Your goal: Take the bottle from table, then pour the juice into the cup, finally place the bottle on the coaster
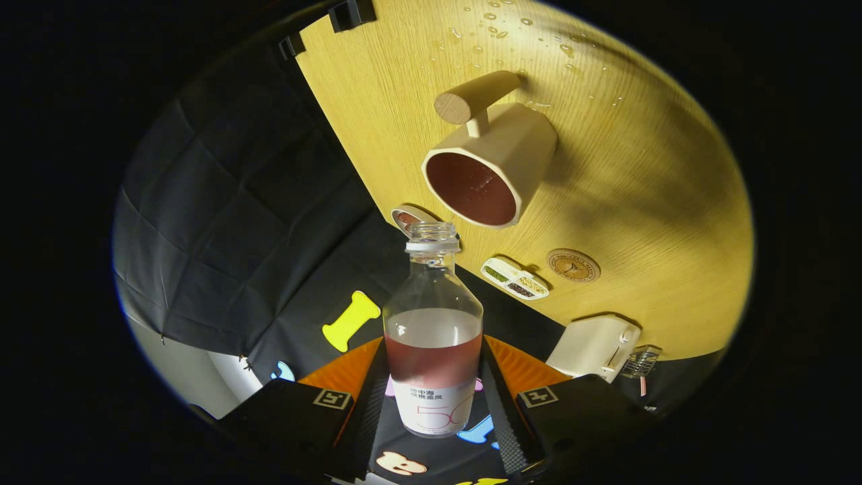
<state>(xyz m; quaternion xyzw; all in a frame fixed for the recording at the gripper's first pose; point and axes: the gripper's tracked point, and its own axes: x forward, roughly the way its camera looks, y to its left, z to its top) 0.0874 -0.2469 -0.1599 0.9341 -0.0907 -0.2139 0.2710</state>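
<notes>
Right now your jaws (434,404) are clamped on the bottle (433,350), one finger on each side of its lower body. It is uncapped and about half full of reddish juice, its mouth pointing toward the cup (495,172) just beyond it. That cup stands on the desk (640,202) with red liquid inside. Past it, the coaster (573,265) lies beside a small tray (515,277), apart from the cup. Droplets (498,27) dot the desk's far end.

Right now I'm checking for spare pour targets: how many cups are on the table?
1. The cup sits on the table just beyond the mouth of the bottle, which the gripper holds between its jaws. Others may be hidden.
</notes>
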